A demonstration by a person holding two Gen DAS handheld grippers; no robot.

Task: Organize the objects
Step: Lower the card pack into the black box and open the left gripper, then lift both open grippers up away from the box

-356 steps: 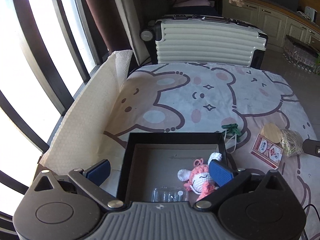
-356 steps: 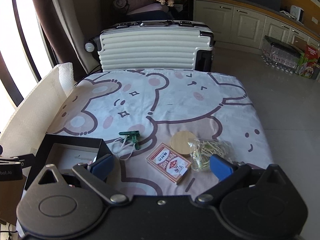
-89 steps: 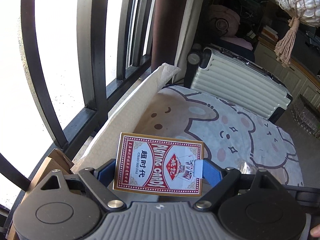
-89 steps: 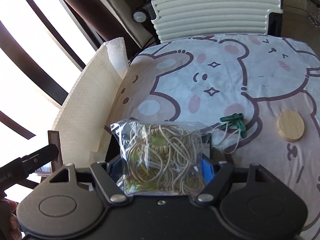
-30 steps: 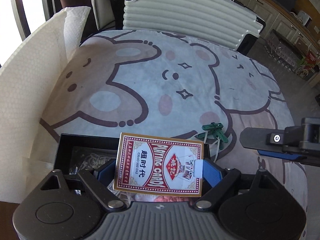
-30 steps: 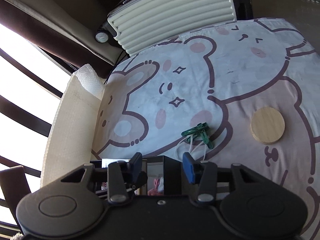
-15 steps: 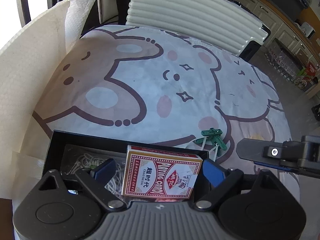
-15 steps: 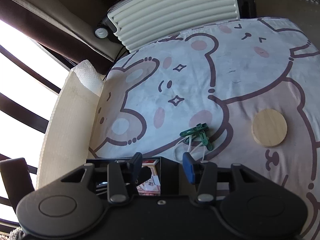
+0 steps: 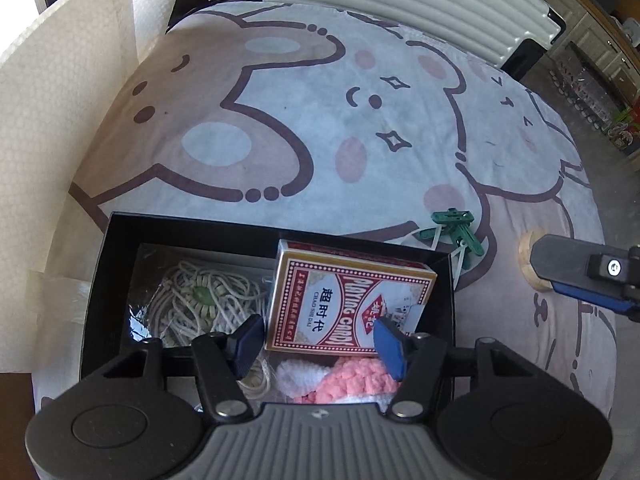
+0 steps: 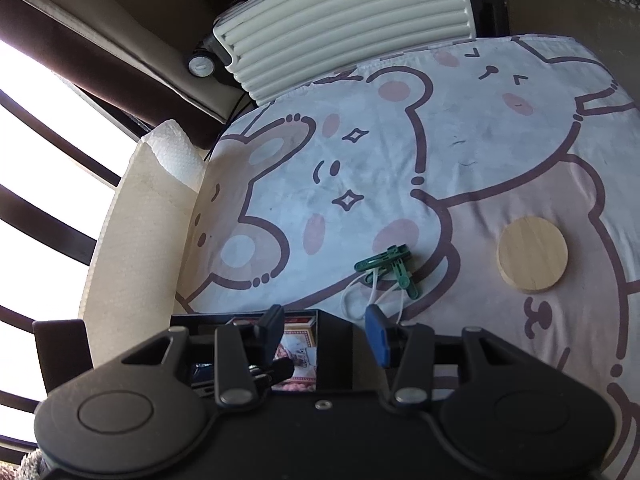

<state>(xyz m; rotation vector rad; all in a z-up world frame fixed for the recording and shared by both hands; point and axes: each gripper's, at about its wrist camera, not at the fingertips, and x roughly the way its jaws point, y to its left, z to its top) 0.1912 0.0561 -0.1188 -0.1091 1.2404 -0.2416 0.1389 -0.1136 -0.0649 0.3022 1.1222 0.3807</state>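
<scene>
An open black box (image 9: 280, 232) sits at the near left of the bear-print cloth. Inside lie a red playing-card deck (image 9: 348, 300), a clear bag of beige cord (image 9: 200, 296) and a pink and white crochet doll (image 9: 352, 376). My left gripper (image 9: 320, 342) hovers over the box, its jaws closing with nothing pressed between them; the deck rests loose beneath. My right gripper (image 10: 325, 320) hangs partly open and empty above the box's right wall (image 10: 334, 344). A green clip with white cord (image 10: 390, 264) and a round wooden disc (image 10: 532, 254) lie on the cloth.
A ribbed cream suitcase (image 10: 348, 20) stands beyond the far edge of the cloth. A white foam sheet (image 9: 48, 100) rises along the left side by the barred window. Floor and cabinets lie off to the right.
The left gripper let go of the card deck, which now lies flat in the box, and its jaws have drawn narrower. The right gripper has stayed where it was.
</scene>
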